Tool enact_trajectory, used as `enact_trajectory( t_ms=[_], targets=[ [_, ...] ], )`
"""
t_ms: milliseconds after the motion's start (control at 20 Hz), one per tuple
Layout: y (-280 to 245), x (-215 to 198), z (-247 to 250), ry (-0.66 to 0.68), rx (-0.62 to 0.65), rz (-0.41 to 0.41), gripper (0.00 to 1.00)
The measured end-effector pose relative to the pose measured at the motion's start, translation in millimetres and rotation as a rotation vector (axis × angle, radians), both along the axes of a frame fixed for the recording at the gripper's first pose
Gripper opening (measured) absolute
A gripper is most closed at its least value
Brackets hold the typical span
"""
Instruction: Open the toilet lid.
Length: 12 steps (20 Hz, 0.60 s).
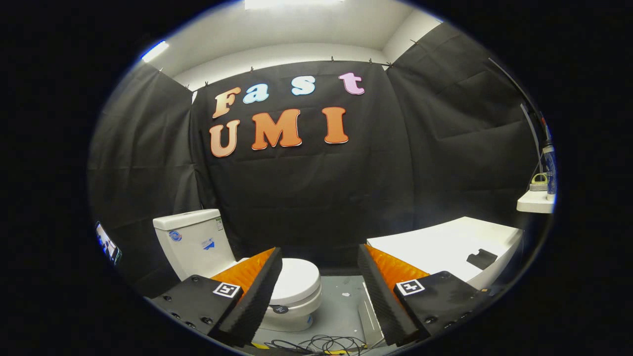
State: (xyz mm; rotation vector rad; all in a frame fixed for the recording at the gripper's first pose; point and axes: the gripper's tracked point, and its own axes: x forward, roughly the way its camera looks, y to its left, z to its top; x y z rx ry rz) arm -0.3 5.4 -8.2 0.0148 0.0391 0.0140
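The toilet lid (295, 282) lay flat and closed on its seat, down on the grey floor (341, 306) ahead of the gripper (320, 296), mostly seen in the gap between the two fingers, with its left side hidden behind the left finger. The white tank (195, 242) stood at the far left behind it, against the black cloth wall. A white counter (445, 247) sat well apart to the right, beyond the right finger, and loose cables (316, 342) lay on the floor nearest the camera.

The tongs were spread wide, holding nothing, and were not touching the toilet.

The lid's long axis appeared to run from the tank at the far left toward its rounded front end at the near right, so the hinge most likely sat by the tank and the free edge pointed right and toward the camera.

The step in hand looked like the approach. To do it well, the gripper would need to drop and move in on that rounded front edge, farthest from the hinge, where lifting takes least effort. One finger should slip under the lip, or both should pinch it, without catching the seat beneath. The lift should then follow an arc back toward the tank, not straight up.
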Motion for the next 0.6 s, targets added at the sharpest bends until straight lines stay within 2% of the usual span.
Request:
enact_trajectory(
  t_ms=[300,600],
  targets=[
    [-5.6,5.4,2.0,-0.012,-0.002,-0.012,0.99],
    [-14.9,37.8,1.4,-0.018,0.003,-0.052,0.99]
  ],
)
